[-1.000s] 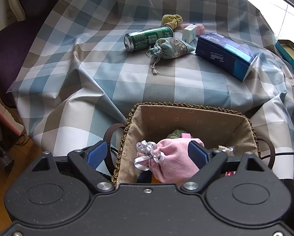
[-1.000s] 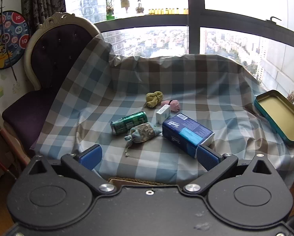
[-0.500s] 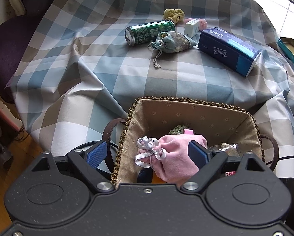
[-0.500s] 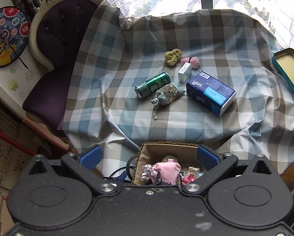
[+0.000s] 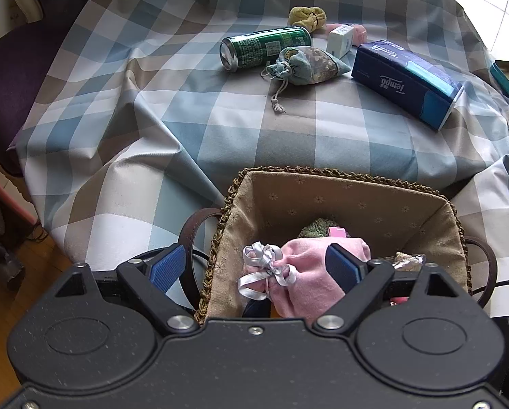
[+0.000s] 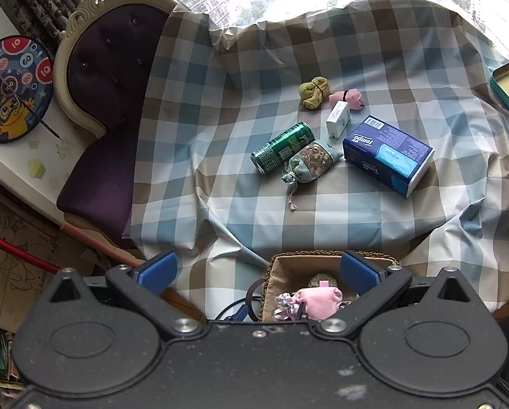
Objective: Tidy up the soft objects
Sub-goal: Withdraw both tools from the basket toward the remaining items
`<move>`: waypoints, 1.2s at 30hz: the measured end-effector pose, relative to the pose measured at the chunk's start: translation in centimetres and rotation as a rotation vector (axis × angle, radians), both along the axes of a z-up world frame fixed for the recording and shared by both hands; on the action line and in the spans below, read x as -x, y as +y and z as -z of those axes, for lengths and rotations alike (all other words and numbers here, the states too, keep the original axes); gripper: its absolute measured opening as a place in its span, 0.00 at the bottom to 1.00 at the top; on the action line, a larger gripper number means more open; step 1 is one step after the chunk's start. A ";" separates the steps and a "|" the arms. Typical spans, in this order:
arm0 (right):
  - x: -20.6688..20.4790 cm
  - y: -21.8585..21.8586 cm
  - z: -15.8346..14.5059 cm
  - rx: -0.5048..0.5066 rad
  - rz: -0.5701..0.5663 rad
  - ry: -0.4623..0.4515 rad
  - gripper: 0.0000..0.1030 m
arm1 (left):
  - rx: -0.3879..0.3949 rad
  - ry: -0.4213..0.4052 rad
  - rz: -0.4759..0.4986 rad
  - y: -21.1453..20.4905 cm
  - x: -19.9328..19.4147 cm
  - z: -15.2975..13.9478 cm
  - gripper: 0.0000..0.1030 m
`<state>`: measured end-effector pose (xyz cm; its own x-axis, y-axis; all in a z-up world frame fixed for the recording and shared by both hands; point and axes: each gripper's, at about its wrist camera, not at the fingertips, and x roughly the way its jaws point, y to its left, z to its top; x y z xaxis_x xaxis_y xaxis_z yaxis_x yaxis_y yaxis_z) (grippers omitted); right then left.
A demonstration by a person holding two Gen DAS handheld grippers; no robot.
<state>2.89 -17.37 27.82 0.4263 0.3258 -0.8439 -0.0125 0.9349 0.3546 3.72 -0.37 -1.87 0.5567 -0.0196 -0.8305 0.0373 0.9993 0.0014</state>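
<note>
Checked cloth [image 5: 220, 143] w/ basket [image 5: 339, 184] at its near edge. Pink pouch [image 5: 309, 272] lies in basket, below left gripper [image 5: 254, 267]; jaws wide, holding nothing. Right gripper [image 6: 257, 271] wide too, higher up.

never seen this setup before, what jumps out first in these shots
The checked cloth fills both views, with a green can, a drawstring pouch and a blue tissue box clustered at its middle. Nearer, a lined basket holds a pink pouch tied with silver ribbon, right in front of the open left gripper. The open right gripper hangs higher, empty.
</note>
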 end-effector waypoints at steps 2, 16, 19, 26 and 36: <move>-0.5 0.2 0.5 0.000 -0.013 0.027 1.00 | -0.002 0.004 0.002 0.0 -0.2 0.1 0.84; -3.8 0.6 2.5 -0.016 -0.024 0.085 1.00 | -0.028 0.007 0.008 -0.4 -1.9 0.4 0.84; -4.6 0.5 2.6 -0.031 -0.010 0.076 1.00 | -0.031 0.008 0.009 -0.4 -2.4 0.4 0.84; -7.8 -0.5 3.4 -0.091 0.033 0.093 1.00 | -0.032 0.015 0.011 -0.5 -4.3 0.5 0.84; -11.8 -3.2 12.0 0.026 0.065 0.100 1.00 | -0.052 -0.044 0.019 -0.9 -7.8 -0.3 0.84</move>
<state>14.70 -20.61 15.83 0.3593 0.2775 -0.8910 0.0827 0.9415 0.3266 11.47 -1.31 -1.61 0.5923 0.0119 -0.8056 0.0548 0.9970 0.0550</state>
